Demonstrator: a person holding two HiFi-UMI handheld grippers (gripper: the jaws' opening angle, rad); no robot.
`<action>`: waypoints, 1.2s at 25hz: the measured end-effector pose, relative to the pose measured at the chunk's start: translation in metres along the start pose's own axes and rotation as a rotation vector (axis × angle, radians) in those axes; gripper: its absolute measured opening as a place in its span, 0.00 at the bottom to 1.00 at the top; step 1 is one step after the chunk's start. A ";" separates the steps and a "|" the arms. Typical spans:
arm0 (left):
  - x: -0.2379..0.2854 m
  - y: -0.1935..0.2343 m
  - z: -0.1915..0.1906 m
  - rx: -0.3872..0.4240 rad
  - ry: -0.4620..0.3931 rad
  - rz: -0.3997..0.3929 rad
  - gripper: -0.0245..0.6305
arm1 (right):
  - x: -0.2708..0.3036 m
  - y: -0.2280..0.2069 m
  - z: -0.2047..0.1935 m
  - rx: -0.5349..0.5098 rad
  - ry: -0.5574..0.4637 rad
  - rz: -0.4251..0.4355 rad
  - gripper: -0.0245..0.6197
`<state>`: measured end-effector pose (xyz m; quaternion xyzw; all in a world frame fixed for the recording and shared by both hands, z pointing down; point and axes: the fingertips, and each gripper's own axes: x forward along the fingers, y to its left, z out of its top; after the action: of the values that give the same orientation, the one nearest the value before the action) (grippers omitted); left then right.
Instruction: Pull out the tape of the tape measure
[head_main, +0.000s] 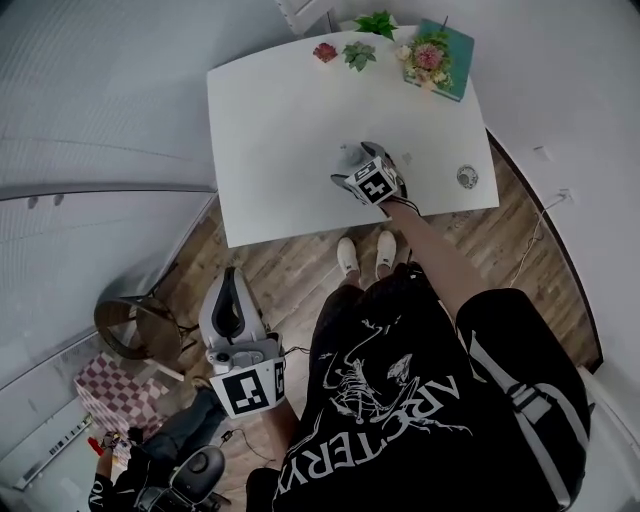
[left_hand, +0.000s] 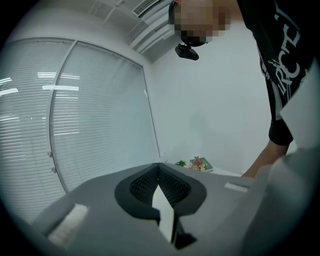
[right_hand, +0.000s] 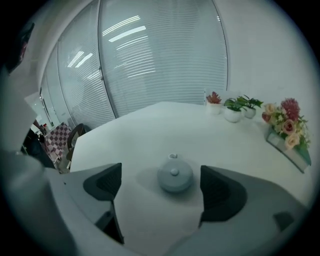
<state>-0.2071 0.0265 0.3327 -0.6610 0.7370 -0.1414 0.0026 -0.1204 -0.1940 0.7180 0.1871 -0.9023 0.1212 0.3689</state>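
While the person is standing at the white table (head_main: 270, 130), the head view is showing both tools. The right gripper (head_main: 352, 160) is reaching out over the table near the front edge. The left gripper (head_main: 232, 274) is hanging low beside the person, over the wood floor and well apart from the table. It is likely waiting there because it has no job yet. Little plants (head_main: 358, 55) and a bunch of flowers (head_main: 430, 55) are sitting at the far end, out of the way. A small round thing (head_main: 467, 177) is lying near the table's right edge. The tape measure is hard to pick out here, because the right gripper is covering that spot.

Going to the left gripper view, the left gripper (left_hand: 159, 167) is pressing its jaws together with nothing between them. It is pointing across the room, not at the job.

Going to the right gripper view, the right gripper (right_hand: 161, 186) is holding its jaws wide apart. The tape measure (right_hand: 175, 173), round and grey-blue, is lying flat on the table between the jaws, and neither one is touching it. The wide gap is leaving room to close on the round case. A tiny tab (right_hand: 173, 156) at its far side may be the tape's end, but it is too small to be sure.
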 end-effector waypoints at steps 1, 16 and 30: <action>0.000 0.001 0.000 0.000 0.001 0.001 0.06 | 0.000 -0.001 -0.001 -0.002 0.010 -0.006 0.83; 0.018 -0.013 0.001 -0.026 -0.037 -0.085 0.06 | -0.038 -0.009 0.005 -0.039 0.024 -0.039 0.38; 0.082 -0.086 0.001 -0.205 -0.089 -0.459 0.09 | -0.263 -0.030 0.091 -0.262 -0.243 -0.170 0.38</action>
<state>-0.1333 -0.0613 0.3652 -0.8134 0.5771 -0.0336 -0.0643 0.0092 -0.1886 0.4699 0.2264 -0.9292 -0.0524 0.2875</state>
